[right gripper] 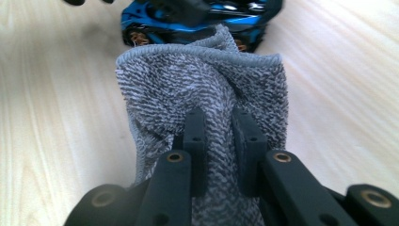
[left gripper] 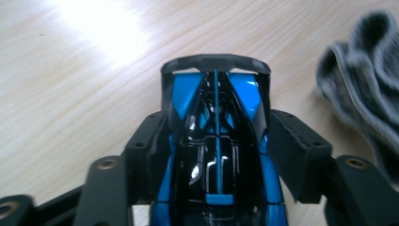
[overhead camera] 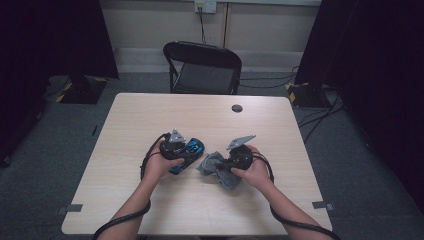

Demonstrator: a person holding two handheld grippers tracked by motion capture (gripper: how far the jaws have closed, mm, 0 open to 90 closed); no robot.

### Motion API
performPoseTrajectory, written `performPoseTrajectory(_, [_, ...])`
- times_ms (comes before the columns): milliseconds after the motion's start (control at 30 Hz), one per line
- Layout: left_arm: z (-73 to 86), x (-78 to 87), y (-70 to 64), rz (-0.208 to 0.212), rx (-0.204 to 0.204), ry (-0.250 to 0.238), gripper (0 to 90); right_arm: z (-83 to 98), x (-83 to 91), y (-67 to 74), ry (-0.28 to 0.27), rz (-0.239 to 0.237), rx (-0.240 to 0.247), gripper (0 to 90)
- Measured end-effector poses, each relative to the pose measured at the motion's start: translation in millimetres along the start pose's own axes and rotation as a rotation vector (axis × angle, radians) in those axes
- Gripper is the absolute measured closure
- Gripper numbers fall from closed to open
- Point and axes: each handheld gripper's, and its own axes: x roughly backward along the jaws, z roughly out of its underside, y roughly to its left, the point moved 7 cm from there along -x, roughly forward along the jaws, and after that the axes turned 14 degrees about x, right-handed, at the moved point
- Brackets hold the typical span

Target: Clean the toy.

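Two tools work at the worktop (overhead camera: 150, 210) — the left tool (overhead camera: 192, 148) loosely straddles a blue toy car (left gripper: 216, 155), the right tool (right gripper: 220, 123) pinches a grey cloth (right gripper: 179, 89) beside it. Next, likely wiping — steady the car.

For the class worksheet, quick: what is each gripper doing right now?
Left gripper: around the blue toy car, grip uncertain.
Right gripper: shut on the grey cloth.

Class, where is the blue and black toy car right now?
The blue and black toy car sits mid-table between the left gripper jaws, beside the grey towelling cloth.
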Motion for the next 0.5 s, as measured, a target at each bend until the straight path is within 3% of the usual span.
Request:
performPoseTrajectory(233, [-1.5,6.2,-1.4,0.005,0.006,0.004,34.0,-6.0,-11.5,19.0,-0.001,-0.043,0.028,78.0])
performPoseTrajectory(333, [-0.2,10.8,-1.9,0.008,-0.024,0.013,36.6,-8.4,-16.4,28.5,0.002,-0.071,0.041,77.8])
performPoseTrajectory(500, [0.3,17.2,-1.0,0.01,-0.021,0.006,36.9,-13.0,-24.1,42.5,0.0,-0.108,0.07,75.2])
